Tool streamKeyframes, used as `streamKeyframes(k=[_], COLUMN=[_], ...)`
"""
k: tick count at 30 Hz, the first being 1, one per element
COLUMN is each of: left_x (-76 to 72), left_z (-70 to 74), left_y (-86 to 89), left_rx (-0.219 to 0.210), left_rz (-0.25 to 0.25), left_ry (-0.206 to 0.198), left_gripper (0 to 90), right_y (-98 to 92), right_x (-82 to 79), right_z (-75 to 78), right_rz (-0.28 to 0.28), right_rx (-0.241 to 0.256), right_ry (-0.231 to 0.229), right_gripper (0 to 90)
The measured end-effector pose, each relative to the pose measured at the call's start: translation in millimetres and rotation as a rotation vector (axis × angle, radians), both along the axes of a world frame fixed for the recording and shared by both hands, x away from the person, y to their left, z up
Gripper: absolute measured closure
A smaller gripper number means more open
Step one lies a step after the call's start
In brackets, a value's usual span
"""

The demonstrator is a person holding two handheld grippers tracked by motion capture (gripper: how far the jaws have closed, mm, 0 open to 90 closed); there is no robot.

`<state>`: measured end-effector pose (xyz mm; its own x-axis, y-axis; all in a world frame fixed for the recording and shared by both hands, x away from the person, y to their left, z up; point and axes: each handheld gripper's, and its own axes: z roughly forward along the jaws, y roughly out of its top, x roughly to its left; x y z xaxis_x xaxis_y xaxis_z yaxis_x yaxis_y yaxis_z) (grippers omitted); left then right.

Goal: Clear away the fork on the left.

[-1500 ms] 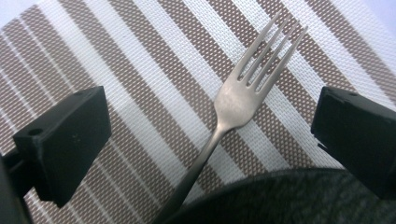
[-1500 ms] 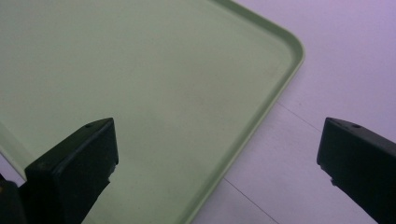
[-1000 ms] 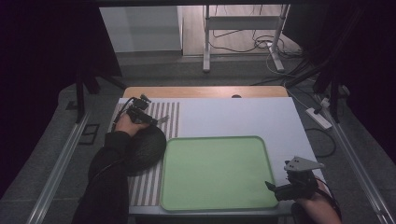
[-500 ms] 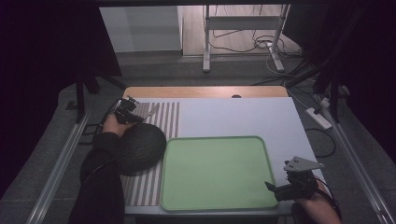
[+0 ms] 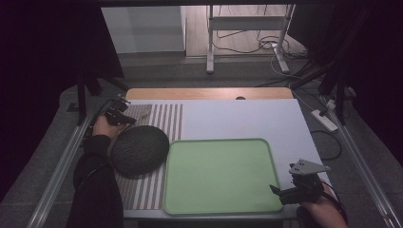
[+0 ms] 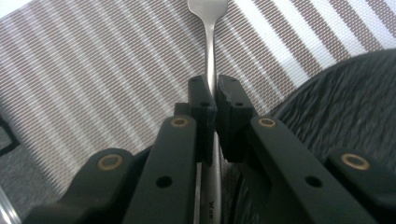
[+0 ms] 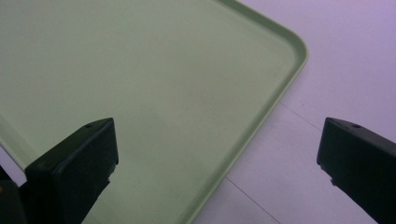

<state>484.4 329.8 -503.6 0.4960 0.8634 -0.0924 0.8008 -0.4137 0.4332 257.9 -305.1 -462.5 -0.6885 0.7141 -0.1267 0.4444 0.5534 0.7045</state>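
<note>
- Presently, fork (image 6: 211, 32) handle is clamped between left gripper (image 6: 215, 100) jaws, over striped mat (image 5: 157, 114), upper left of high view, beside dark bowl (image 5: 140, 149).
- Right gripper (image 5: 285, 192) jaws are held wide apart at green tray (image 5: 218, 199), lower right.
- Grip should be kept firm and level; bowl rim is best avoided.

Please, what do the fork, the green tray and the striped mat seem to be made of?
Fork: probably polished steel, since its handle is silver and reflects light.
Green tray: likely matte plastic, with a smooth even colour and a moulded rounded rim.
Striped mat: apparently woven fabric or vinyl; a fine ribbed weave shows across its brown and white stripes.
</note>
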Motion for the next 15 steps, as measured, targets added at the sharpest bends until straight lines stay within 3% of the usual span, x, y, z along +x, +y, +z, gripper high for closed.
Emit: streamKeyframes(k=[6,12,15], left_x=[-13.3,-27.6,-35.4], left_z=[12.9,21.3,22.6], left_y=[8.5,-0.6,-10.4], left_rx=[-0.019,-0.037,-0.025], left_rz=[0.025,0.015,0.004], left_ry=[0.005,0.009,0.014], left_gripper=[84.5,84.4,84.4], right_y=[0.2,0.4,0.4], right_x=[0.0,-0.4,-0.5], right_z=[0.0,0.0,0.0], right_rz=[0.0,0.001,0.002], right_rx=[-0.001,0.0,-0.001], right_ry=[-0.001,-0.002,-0.003], right_gripper=[0.0,0.0,0.0])
